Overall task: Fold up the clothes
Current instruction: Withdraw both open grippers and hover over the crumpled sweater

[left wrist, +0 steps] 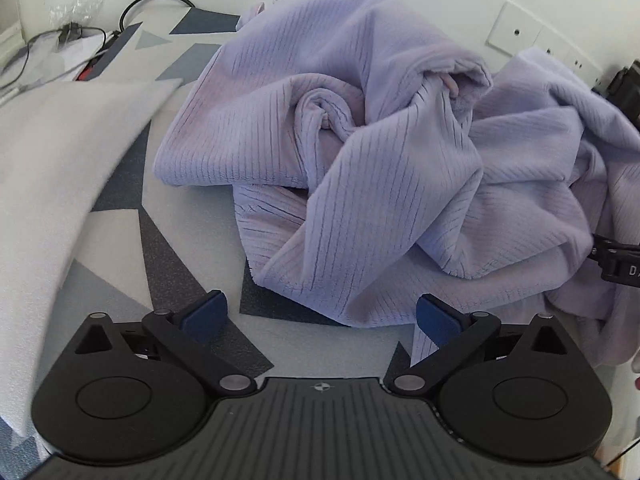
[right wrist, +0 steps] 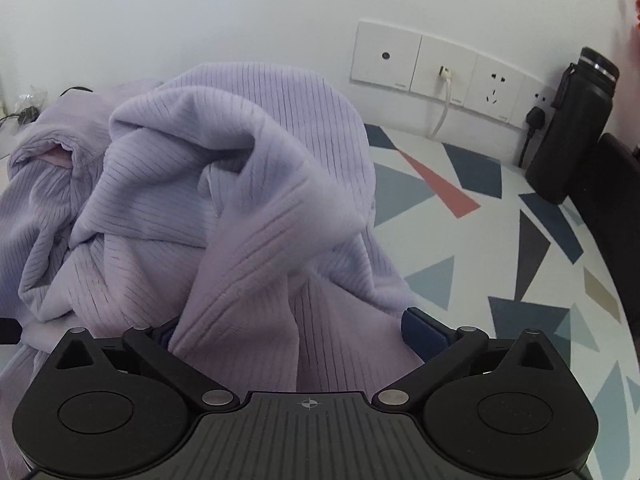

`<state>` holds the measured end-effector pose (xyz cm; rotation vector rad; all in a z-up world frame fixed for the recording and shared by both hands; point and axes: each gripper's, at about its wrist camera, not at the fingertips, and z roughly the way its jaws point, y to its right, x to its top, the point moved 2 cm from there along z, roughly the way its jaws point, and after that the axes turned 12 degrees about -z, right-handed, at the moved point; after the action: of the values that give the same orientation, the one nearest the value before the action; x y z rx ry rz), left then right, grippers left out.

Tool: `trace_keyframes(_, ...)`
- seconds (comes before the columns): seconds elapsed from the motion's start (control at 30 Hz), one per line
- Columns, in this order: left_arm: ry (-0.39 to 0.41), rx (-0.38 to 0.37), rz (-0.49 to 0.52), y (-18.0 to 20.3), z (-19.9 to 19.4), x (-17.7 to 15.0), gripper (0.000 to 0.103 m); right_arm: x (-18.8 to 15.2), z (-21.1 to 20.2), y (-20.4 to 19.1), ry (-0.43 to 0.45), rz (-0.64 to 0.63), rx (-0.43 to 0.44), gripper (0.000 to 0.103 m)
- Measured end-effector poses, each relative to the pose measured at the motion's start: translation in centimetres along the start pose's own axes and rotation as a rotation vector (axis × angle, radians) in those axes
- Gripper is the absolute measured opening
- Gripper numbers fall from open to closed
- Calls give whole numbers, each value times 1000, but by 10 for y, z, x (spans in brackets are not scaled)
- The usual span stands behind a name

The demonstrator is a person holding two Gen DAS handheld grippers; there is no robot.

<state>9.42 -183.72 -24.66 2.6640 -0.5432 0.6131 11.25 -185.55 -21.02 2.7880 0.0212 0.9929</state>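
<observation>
Left wrist: left gripper [left wrist: 320,316] fingers wide; right gripper [right wrist: 294,330] wide w/ lilac garment [right wrist: 240,240] between.

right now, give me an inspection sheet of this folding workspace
surface: table top with a triangle pattern, partly covered.
job's things: lilac ribbed garment in a crumpled heap, unfolded; pale grey fabric lying flat beside it.
clutter: black bottle by the wall; clear plastic bag at the far corner.
grippers: left hand-held gripper open, just short of the garment's hem; right hand-held gripper open with garment cloth between the fingers.
cables: black cables at the far left; white cable and black plug at the wall sockets.
surroundings: plain white wall.
</observation>
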Motion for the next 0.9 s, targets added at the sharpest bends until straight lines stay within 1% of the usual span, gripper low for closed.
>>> trace_keyframes(0.07, 8, 44, 31, 6, 3, -3, 103, -7, 6, 1, -25, 8, 17, 102)
trace_keyframes(0.17, 18, 84, 63, 12, 5, -6, 103, -15, 7, -4, -19, -3, 13, 102)
trace_keyframes(0.27, 45, 74, 30, 9, 4, -5, 103, -19, 7, -9, 4, -33, -8, 102)
trace_keyframes(0.47, 64, 88, 41, 11, 5, -8, 103, -22, 9, -11, 28, -21, -23, 102)
trace_keyframes(0.7, 95, 102, 37, 13, 4, -14, 103, -21, 10, -16, 9, -28, -55, 102)
trace_keyframes(0.9, 105, 113, 63, 13, 4, -18, 103, -19, 12, -12, -11, 0, -35, 102)
